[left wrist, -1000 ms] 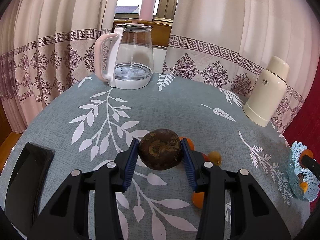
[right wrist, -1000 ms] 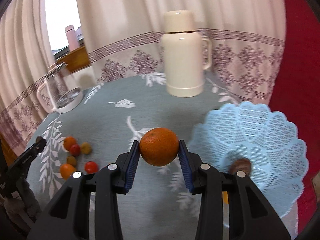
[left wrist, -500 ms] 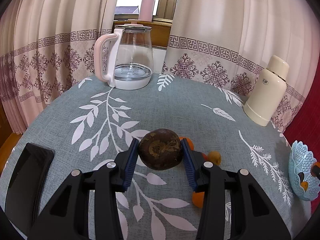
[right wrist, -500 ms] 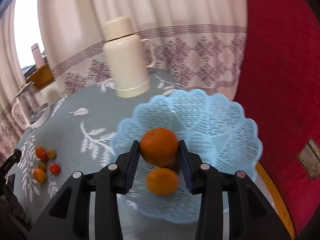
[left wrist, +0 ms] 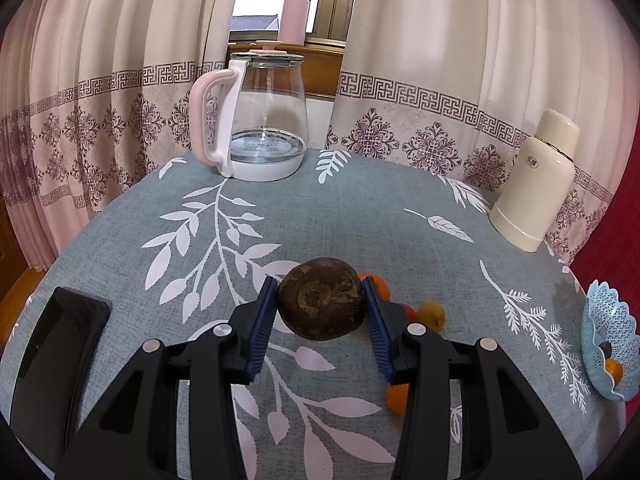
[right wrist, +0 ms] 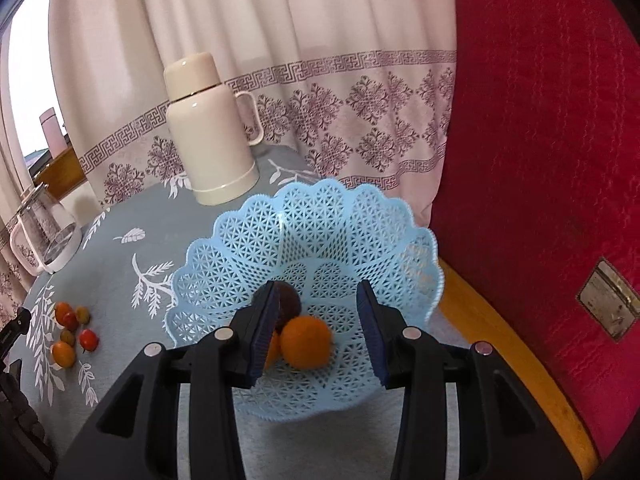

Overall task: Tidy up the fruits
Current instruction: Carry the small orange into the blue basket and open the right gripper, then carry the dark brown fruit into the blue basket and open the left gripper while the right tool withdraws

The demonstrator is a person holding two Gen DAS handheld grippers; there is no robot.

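Left wrist view gives me my left tool (left wrist: 320, 316) clamped on a dark brown fruit (left wrist: 321, 298) — round, rough-skinned, dull, with a paler tan scar facing the lens, both blue pads pressed against its sides and the fruit held clear above the grey-green leaf-print surface (left wrist: 360, 216). Just behind the right-hand pad I see small fruits lying on the cloth: an orange one (left wrist: 379, 285) partly hidden, a yellowish one (left wrist: 431, 313), and another orange one (left wrist: 396, 397) lower down beside the tool's arm. At the far right edge sits the blue lattice basket (left wrist: 600, 320), seen side-on. From the right wrist view, my right tool (right wrist: 318, 320) hangs over that basket with its pads apart and nothing between them — the orange (right wrist: 305, 341) lies below in the basket's bowl, bright, slightly blurred, touching a dark brown fruit (right wrist: 289, 304) behind it and a second orange fruit (right wrist: 273, 347) mostly covered by the left pad. The basket is pale blue plastic with a scalloped rim and open triangular mesh, standing near the surface's edge beside a red chair back (right wrist: 540, 160). A cream thermos (right wrist: 210, 136) stands just beyond it, and a glass kettle (right wrist: 44, 232) well to the left. A cluster of small red and orange fruits (right wrist: 72, 332) lies on the cloth at left.
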